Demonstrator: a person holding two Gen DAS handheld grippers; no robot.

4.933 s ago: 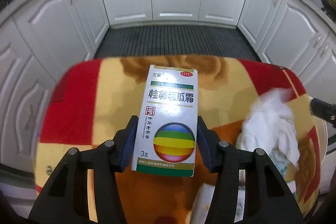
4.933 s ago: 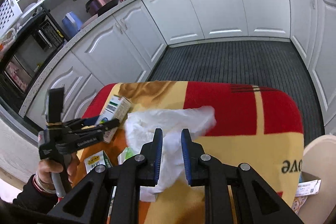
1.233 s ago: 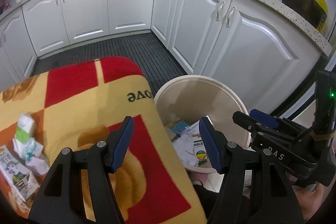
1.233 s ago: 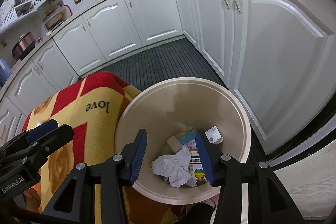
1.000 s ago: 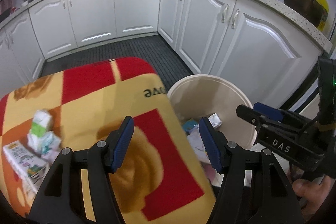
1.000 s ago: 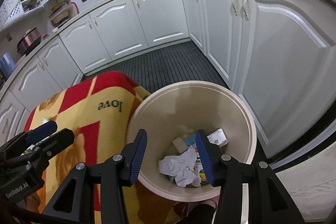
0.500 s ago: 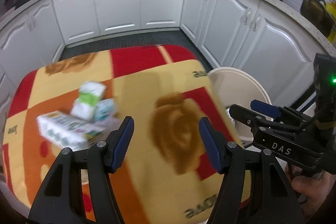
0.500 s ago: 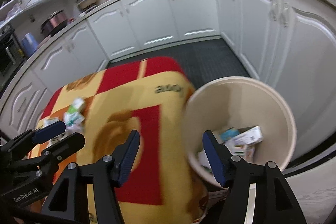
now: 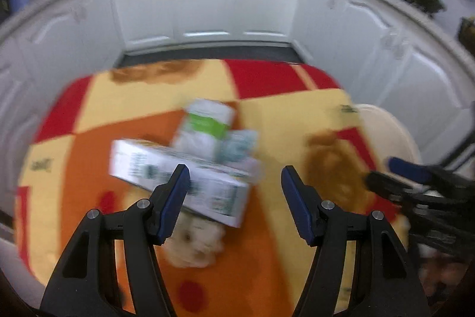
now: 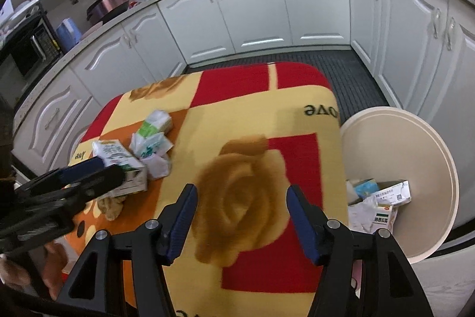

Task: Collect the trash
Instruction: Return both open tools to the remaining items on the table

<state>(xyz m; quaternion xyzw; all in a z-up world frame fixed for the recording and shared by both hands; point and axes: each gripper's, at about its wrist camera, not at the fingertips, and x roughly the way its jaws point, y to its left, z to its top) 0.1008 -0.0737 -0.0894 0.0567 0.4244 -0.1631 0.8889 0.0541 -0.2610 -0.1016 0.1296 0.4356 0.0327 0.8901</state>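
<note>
Both grippers, left gripper (image 9: 234, 183) and right gripper (image 10: 240, 201), gape empty over the blanket (image 10: 237, 121) lettered "love".

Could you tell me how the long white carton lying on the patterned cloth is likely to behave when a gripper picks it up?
The long white carton looks like thin printed cardboard, so probably light and fairly stiff, though it may dent if squeezed hard. It lies flat on the cloth, so rolling seems unlikely. It touches crumpled wrappers, which may shift when it lifts.
</note>
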